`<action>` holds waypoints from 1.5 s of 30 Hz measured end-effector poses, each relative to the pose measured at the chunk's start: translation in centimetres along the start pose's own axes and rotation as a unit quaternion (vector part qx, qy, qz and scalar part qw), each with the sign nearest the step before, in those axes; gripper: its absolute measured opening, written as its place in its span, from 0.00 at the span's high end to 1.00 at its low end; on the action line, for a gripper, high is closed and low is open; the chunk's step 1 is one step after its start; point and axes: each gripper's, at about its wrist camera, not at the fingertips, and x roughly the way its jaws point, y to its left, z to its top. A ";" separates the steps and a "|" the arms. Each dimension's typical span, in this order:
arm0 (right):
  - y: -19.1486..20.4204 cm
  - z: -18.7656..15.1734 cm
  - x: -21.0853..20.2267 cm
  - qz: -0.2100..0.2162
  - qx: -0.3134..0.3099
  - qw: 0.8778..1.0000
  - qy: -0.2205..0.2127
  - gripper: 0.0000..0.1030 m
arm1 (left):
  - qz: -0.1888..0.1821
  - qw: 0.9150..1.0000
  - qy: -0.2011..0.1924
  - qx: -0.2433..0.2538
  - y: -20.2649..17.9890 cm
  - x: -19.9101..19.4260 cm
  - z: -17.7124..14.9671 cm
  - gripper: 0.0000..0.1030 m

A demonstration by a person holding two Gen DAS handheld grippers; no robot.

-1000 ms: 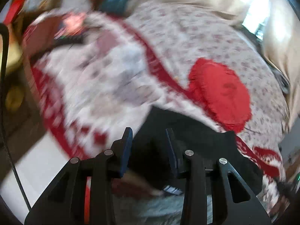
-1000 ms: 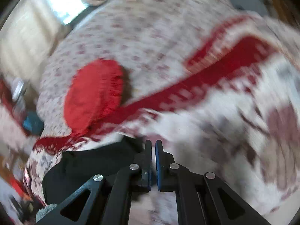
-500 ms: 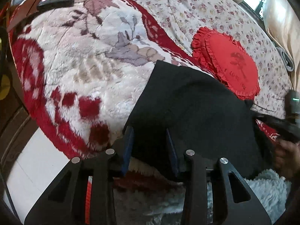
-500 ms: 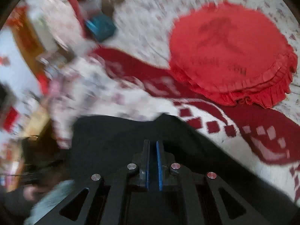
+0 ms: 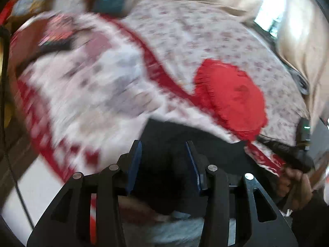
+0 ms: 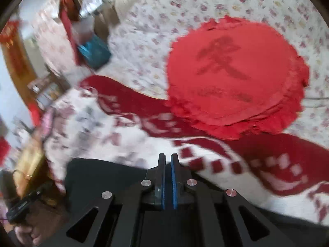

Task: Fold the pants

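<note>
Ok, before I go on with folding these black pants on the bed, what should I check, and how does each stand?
1. Left tool open over the pants: ok.
2. Right tool shut: ok.
3. Cloth actually pinched in the right tool: cannot tell.
4. Pants lying flat, no wrinkles: cannot tell, picture blurred.
5. Red round cushion apart from the pants: ok.
6. Blanket beneath the pants: ok.

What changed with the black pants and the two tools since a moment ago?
The left tool has swung back up, so less of the black pants shows beneath it than half a second ago. The right tool shifted a little over the pants toward the red round cushion. Nothing was visibly grabbed or dropped: the left is still open, the right still shut, and the cushion hasn't moved.
</note>
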 end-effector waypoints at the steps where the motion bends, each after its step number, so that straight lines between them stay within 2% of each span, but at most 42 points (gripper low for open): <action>1: 0.0 0.0 0.9 0.006 0.011 1.000 0.016 0.96 | -0.014 1.000 0.008 0.017 -1.1 1.1 0.9 0.60; 2: 0.0 -0.1 2.2 -0.005 0.015 0.999 0.030 0.96 | -0.025 0.999 0.023 0.029 -2.2 2.9 1.9 0.60; 4: -0.4 -0.5 4.2 -0.025 0.022 0.998 0.050 0.96 | -0.023 0.998 0.050 0.029 -2.9 5.6 2.9 0.60; 6: -1.4 -1.5 6.0 -0.053 0.032 0.995 0.077 0.96 | 0.013 0.996 0.084 0.019 -2.8 8.8 3.3 0.60; 8: -1.3 -2.4 5.8 -0.053 0.010 0.997 0.050 0.96 | 0.055 0.990 0.129 -0.004 -1.5 11.6 2.7 0.61; 13: -0.1 -3.1 6.0 -0.077 -0.047 0.995 0.036 0.95 | 0.051 0.992 0.114 -0.001 -1.1 11.2 2.1 0.62; 20: -0.3 -3.2 6.1 -0.071 -0.041 0.996 0.031 0.95 | 0.041 0.995 0.087 0.010 -0.5 10.5 0.9 0.61; 23: -0.3 -3.1 6.1 -0.073 -0.044 0.996 0.032 0.95 | 0.039 0.996 0.085 0.005 -0.3 11.2 1.4 0.61; 26: -0.4 -2.4 5.6 -0.072 -0.040 0.996 0.036 0.95 | 0.069 0.994 0.085 0.007 -1.1 10.1 2.3 0.61; 27: -0.3 -2.2 4.9 -0.075 -0.035 0.996 0.029 0.95 | 0.087 0.994 0.071 0.008 -1.6 9.2 2.6 0.61; 28: -0.2 -1.8 4.0 -0.077 -0.031 0.996 0.015 0.94 | 0.090 0.994 0.054 0.009 -2.0 8.3 2.8 0.61; 29: 0.2 -1.5 2.7 -0.066 -0.029 0.997 -0.007 0.94 | 0.078 0.996 0.024 0.019 -3.2 6.4 3.1 0.61; 30: 0.5 -1.1 1.5 -0.040 -0.028 0.999 -0.019 0.94 | 0.067 0.997 0.016 0.026 -3.8 5.7 3.1 0.61; 31: 0.5 -0.9 0.8 0.001 -0.024 1.000 -0.012 0.92 | 0.049 0.998 0.015 0.037 -4.8 5.1 3.1 0.60; 32: 0.3 -0.8 0.9 0.034 -0.018 0.999 0.008 0.91 | 0.022 0.998 0.038 0.050 -6.0 5.3 2.7 0.59; 34: -1.5 -1.1 2.6 0.110 0.026 0.988 0.106 0.91 | -0.007 0.994 0.093 0.058 -7.0 6.8 1.8 0.57; 35: -2.9 -1.7 3.6 0.126 0.054 0.978 0.157 0.91 | -0.001 0.988 0.144 0.061 -7.2 8.7 0.8 0.57; 36: -4.4 -2.6 4.1 0.108 0.074 0.973 0.189 0.93 | 0.015 0.982 0.176 0.064 -7.0 10.0 -0.1 0.57; 37: -6.0 -3.1 3.8 0.118 0.094 0.970 0.191 0.97 | 0.021 0.980 0.187 0.068 -6.7 10.8 -0.7 0.57; 38: -7.7 -3.5 2.8 0.131 0.118 0.968 0.176 0.97 | 0.018 0.981 0.177 0.073 -6.6 10.7 -0.8 0.57; 41: -12.0 -4.5 -0.8 0.093 0.151 0.975 0.135 0.96 | 0.011 0.982 0.178 0.064 -6.2 10.8 -0.5 0.57; 45: -19.9 -6.6 -6.9 0.049 0.208 0.973 0.081 0.96 | 0.013 0.982 0.179 0.067 -6.3 10.9 -0.4 0.57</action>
